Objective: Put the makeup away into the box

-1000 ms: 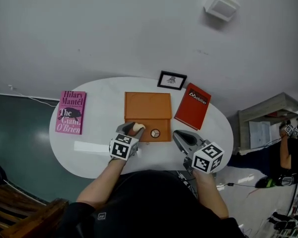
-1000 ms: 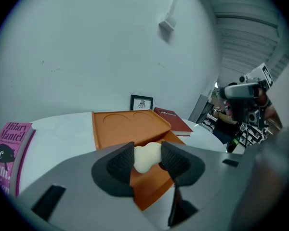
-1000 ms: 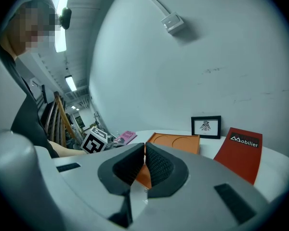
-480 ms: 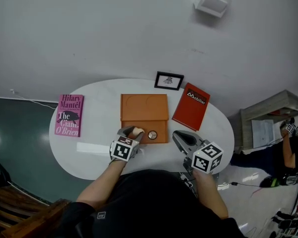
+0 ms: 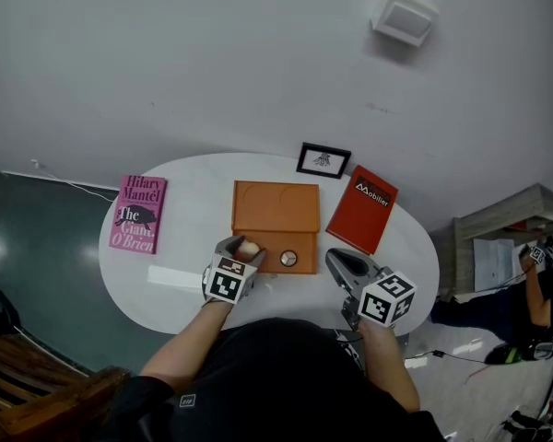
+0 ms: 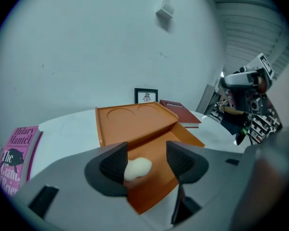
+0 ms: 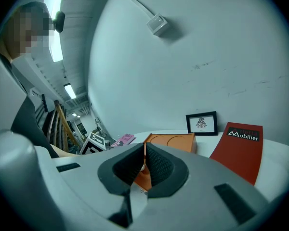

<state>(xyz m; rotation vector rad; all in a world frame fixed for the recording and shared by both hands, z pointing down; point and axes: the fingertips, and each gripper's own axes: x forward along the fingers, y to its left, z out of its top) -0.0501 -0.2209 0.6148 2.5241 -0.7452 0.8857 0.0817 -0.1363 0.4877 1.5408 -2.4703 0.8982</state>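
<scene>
Left gripper (image 6: 147,159) fingers had just been opening, now wide, with the sponge (image 6: 136,169) loose between them at the box (image 6: 135,124). Right gripper (image 7: 144,165) fingers closed, empty.

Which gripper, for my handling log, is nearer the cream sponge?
Left. The left gripper, jaws just opened, straddles the sponge in the box; the right gripper, shut, sits beside the box.

Centre: we find the box (image 5: 304,244) on the table (image 5: 189,201), lid (image 5: 276,206) open away from us.
In the box: a sponge (image 5: 248,249) left, a compact (image 5: 288,259) right of it.
Left: a book (image 5: 139,214), well apart.
Right: a second book (image 5: 361,210), just beside the box.
Behind: a picture frame (image 5: 323,160).
</scene>
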